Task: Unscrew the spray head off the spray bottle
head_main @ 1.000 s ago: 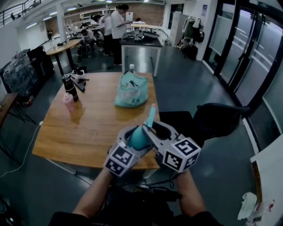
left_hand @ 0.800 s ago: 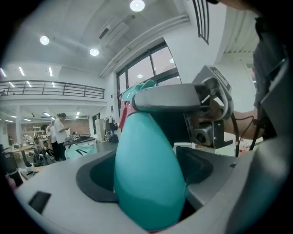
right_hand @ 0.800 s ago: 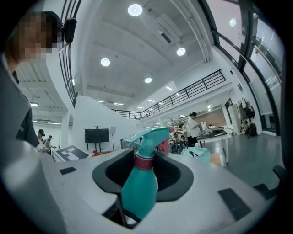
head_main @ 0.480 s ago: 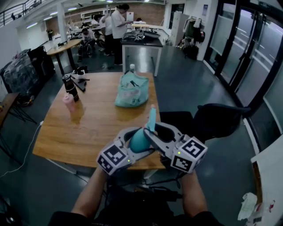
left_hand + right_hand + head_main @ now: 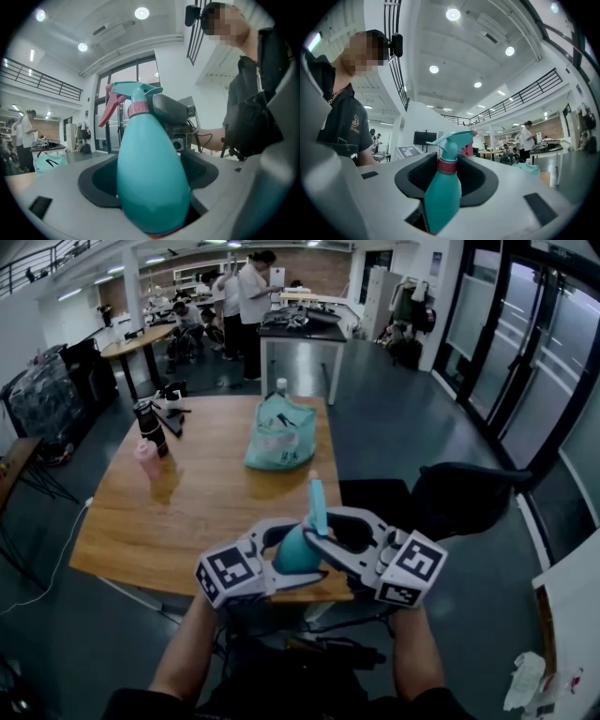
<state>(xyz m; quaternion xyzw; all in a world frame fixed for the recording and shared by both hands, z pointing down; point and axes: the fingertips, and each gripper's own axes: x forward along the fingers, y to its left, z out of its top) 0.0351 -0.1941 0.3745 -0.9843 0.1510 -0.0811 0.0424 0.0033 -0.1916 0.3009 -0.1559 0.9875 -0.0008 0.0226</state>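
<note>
Bottle point(image 5: 152, 183), smooth teal teardrop: left fingers point(image 5: 96, 180) clamp body, right fingers point(image 5: 412, 180) clamp pink collar point(image 5: 449, 166).

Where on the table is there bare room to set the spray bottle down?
Widest bare patch: table centre, between the pink bottle and the teal bag, running to the near edge. Near left corner is bare too. Crowded: far left corner, where the black flask and dark gear sit by the pink bottle.
</note>
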